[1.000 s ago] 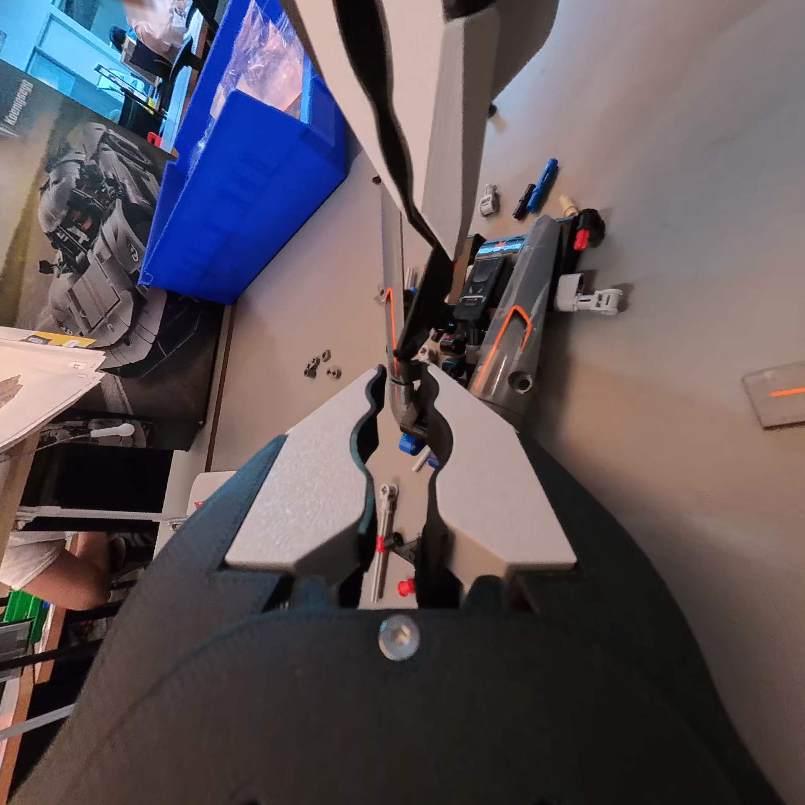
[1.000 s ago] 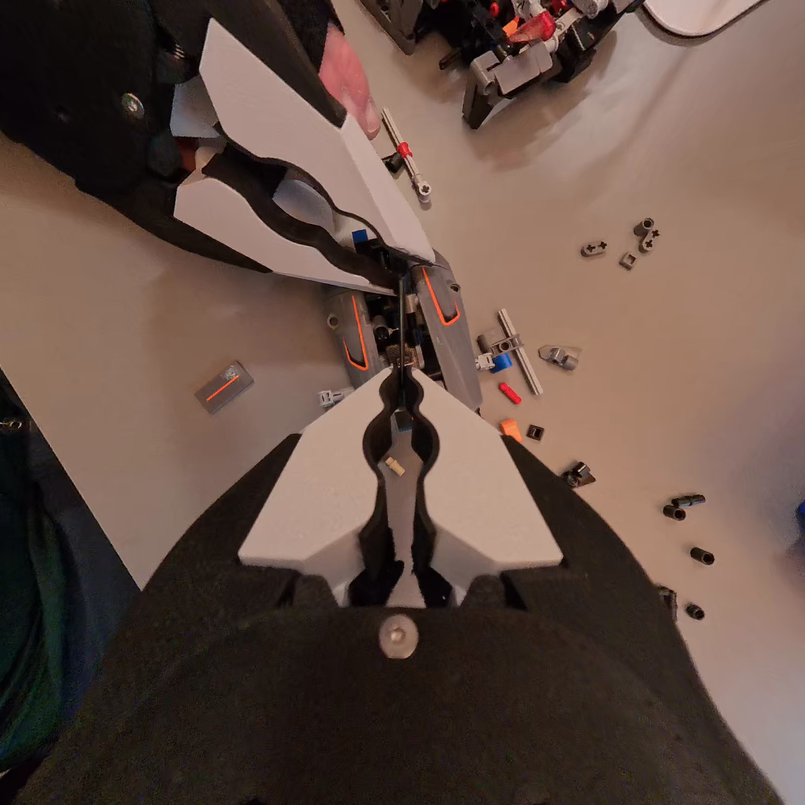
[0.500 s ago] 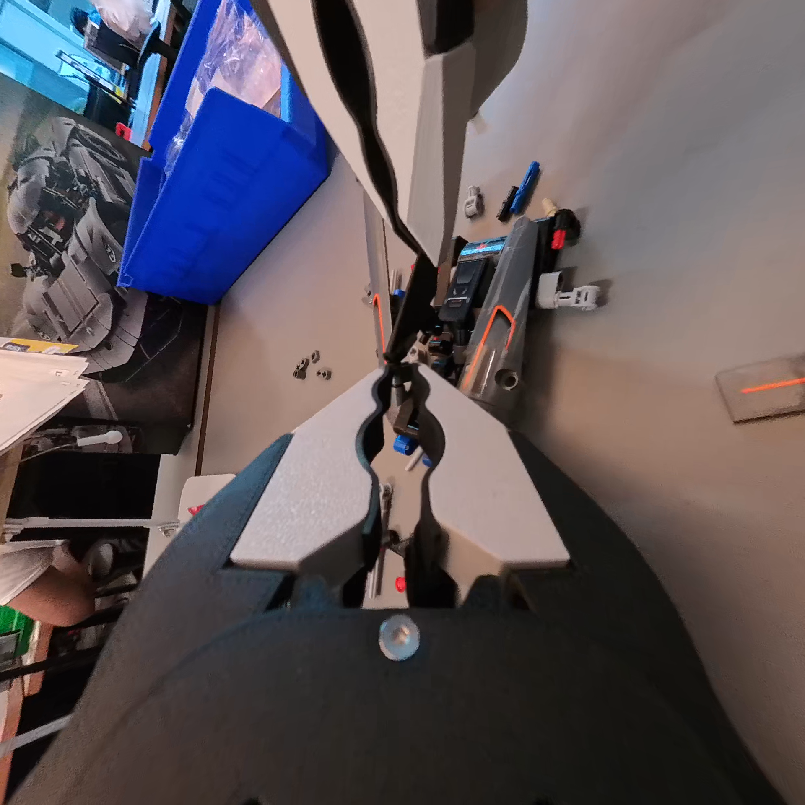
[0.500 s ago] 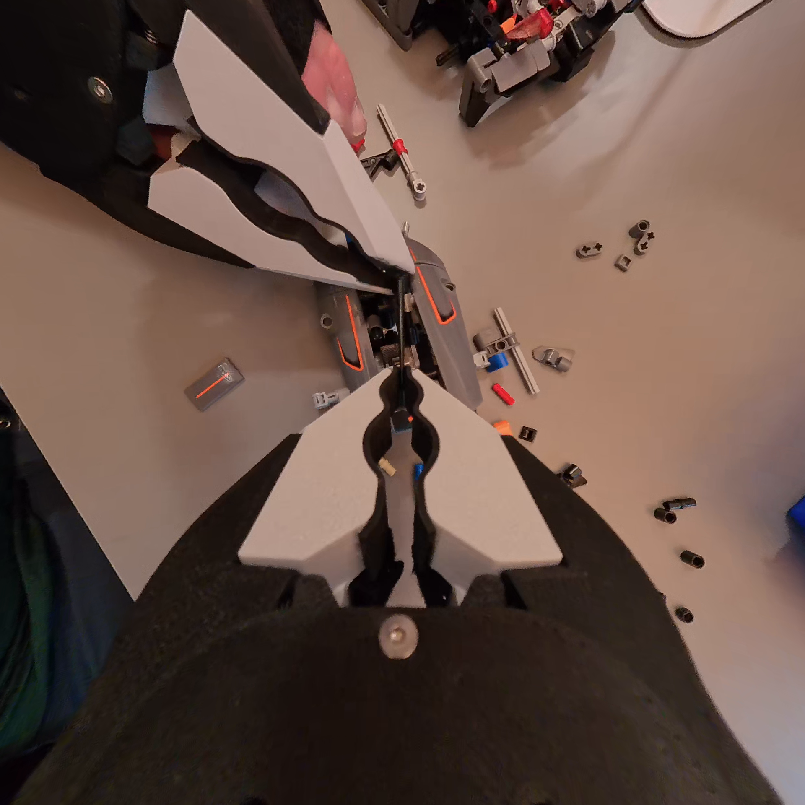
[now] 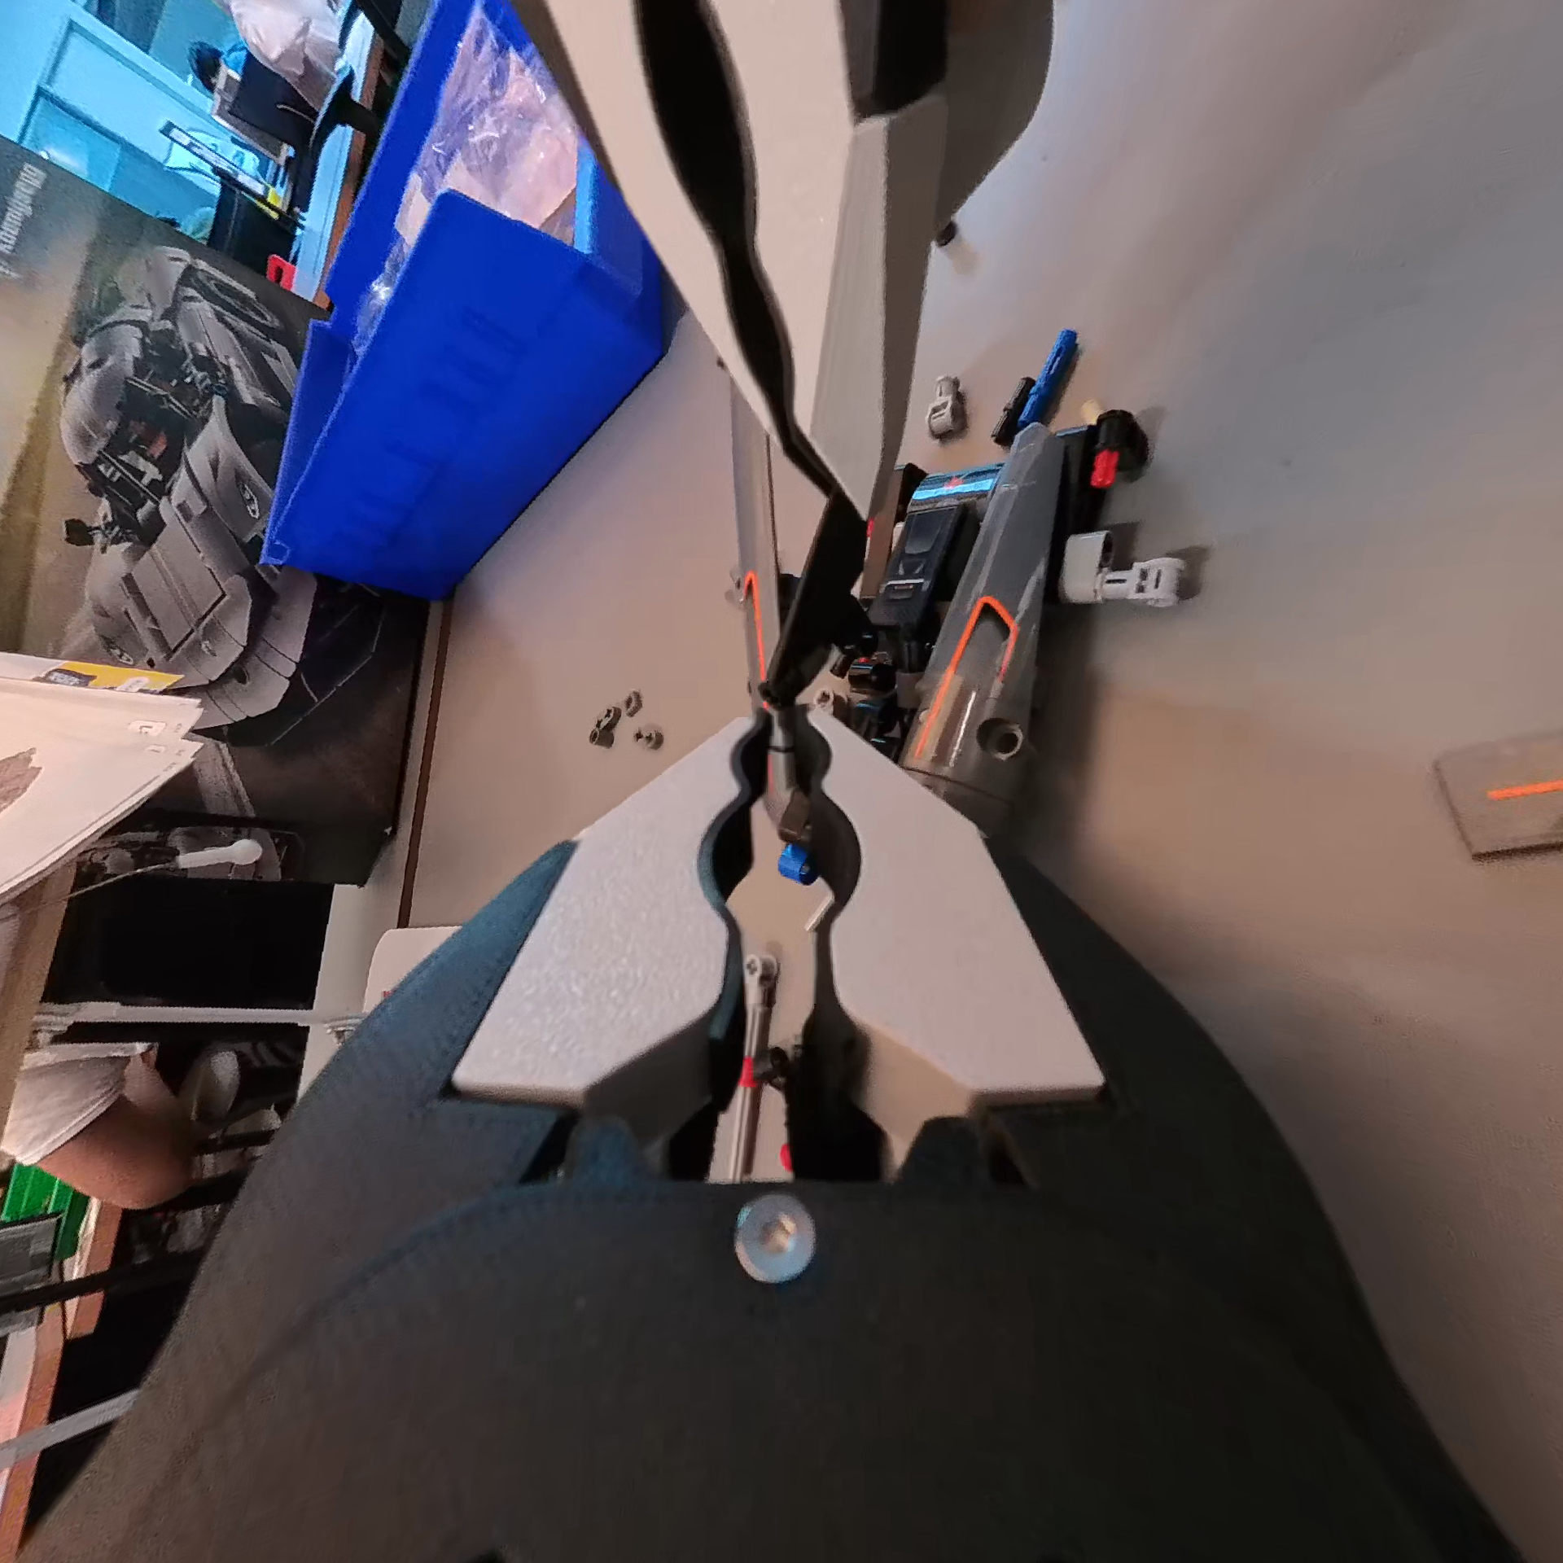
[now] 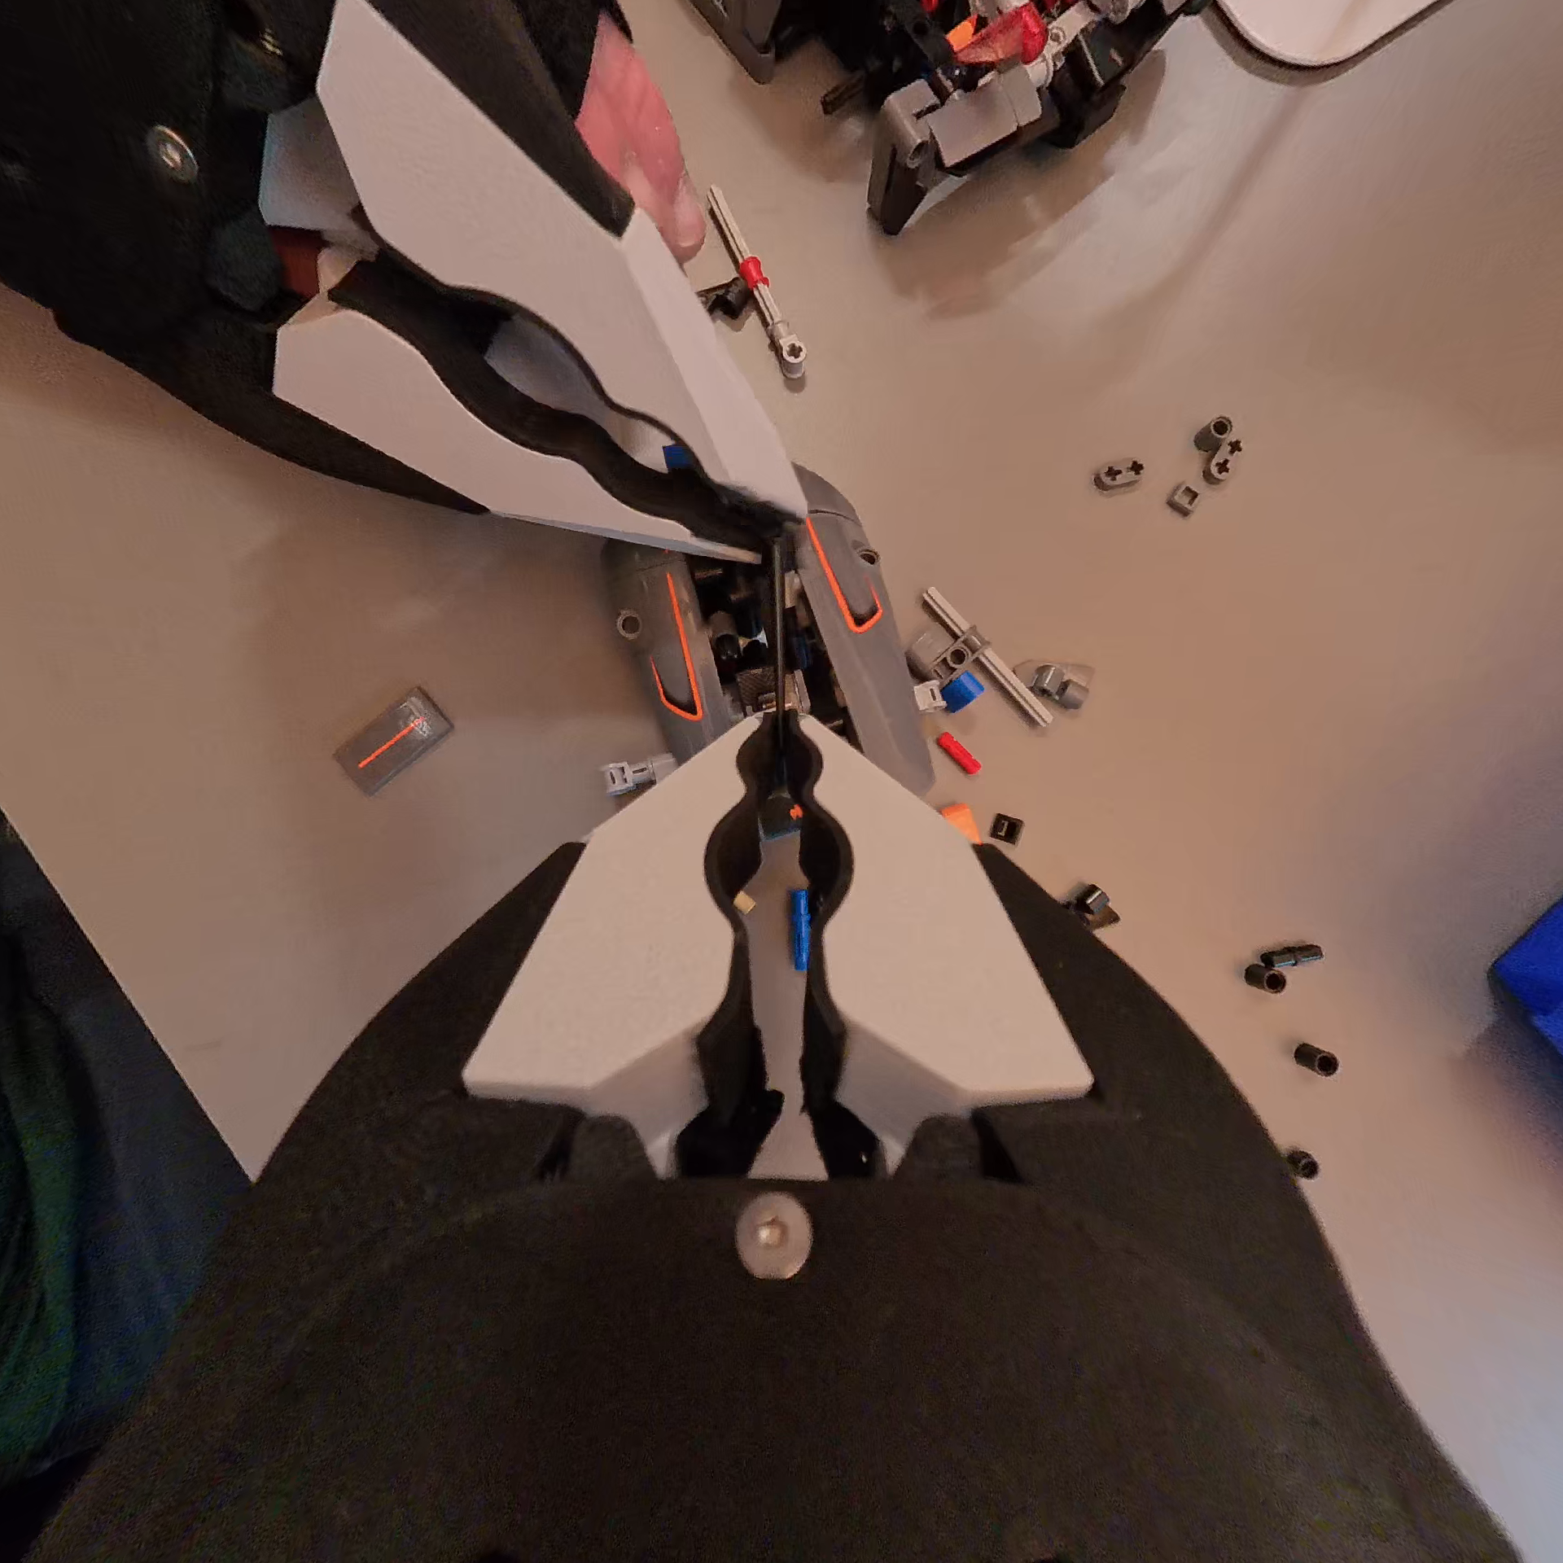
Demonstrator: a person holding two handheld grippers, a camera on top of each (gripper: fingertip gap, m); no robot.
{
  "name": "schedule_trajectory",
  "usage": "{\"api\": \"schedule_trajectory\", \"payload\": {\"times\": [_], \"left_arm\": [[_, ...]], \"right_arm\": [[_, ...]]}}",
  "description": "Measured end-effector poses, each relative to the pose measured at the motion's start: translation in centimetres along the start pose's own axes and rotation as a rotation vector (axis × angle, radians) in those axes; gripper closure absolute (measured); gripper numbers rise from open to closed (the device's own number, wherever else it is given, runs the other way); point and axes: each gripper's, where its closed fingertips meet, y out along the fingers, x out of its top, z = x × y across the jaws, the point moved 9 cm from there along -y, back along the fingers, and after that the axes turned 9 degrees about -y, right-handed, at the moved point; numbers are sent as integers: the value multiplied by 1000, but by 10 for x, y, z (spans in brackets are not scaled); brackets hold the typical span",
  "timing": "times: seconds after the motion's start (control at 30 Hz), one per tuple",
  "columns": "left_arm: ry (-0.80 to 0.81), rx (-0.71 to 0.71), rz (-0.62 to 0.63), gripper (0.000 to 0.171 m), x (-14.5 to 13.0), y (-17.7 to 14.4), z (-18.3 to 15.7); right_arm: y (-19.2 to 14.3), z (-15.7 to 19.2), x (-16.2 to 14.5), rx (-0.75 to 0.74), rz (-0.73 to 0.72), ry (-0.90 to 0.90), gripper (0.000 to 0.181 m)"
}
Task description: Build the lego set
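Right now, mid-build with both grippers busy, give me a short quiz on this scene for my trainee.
1. True or false: the left gripper has its jaws wide open.
2. The stripe on the loose grey tile lying apart on the table is: A green, B orange, C white.
3. What single thing do the left gripper and the right gripper both grip?

Key: 1 false, its jaws are shut. 2 B. 3 the thin black piece, held between them over the grey and orange model.
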Motion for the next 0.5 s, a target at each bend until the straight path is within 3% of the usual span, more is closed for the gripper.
{"api": "schedule_trajectory", "payload": {"times": [0.2,0.4,0.5], "left_arm": [[-162,-55,61,141,1,-14,-1],[-139,-33,66,137,-4,-24,-24],[-121,7,90,141,-11,-21,-19]], "right_arm": [[-8,3,1,56,-15,8,181],[-30,-1,1,79,-95,22,181],[-34,-6,-3,77,-85,28,181]]}}
